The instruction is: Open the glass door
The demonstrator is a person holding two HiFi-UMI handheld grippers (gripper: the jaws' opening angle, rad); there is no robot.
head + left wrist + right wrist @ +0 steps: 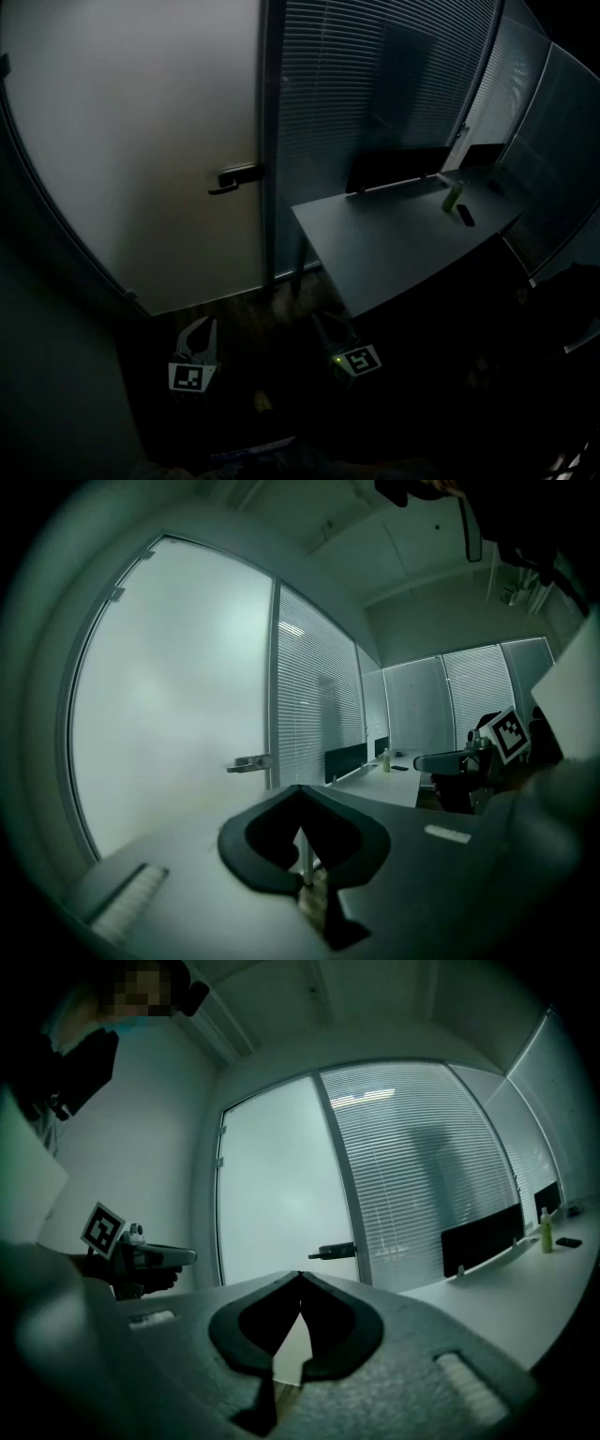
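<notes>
Glass door [131, 141], frosted and shut in its frame, filled the left of your head view, with a glass wall of slatted blinds [375, 94] just to its right. A grey desk [394, 244] stood against that wall, a dark divider panel [398, 169] upright along its back edge. You held both grippers low, side by side, well apart from the door. The left gripper [204, 330] had its jaws closed tip to tip on nothing, and the right gripper [328, 328] was pinched together and empty too. The door's dark lever handle [234, 176] sat at its right edge, beside the frame. Near the desk's far end stood a green bottle [453, 195], with a small black object [466, 216] lying just beside it
</notes>
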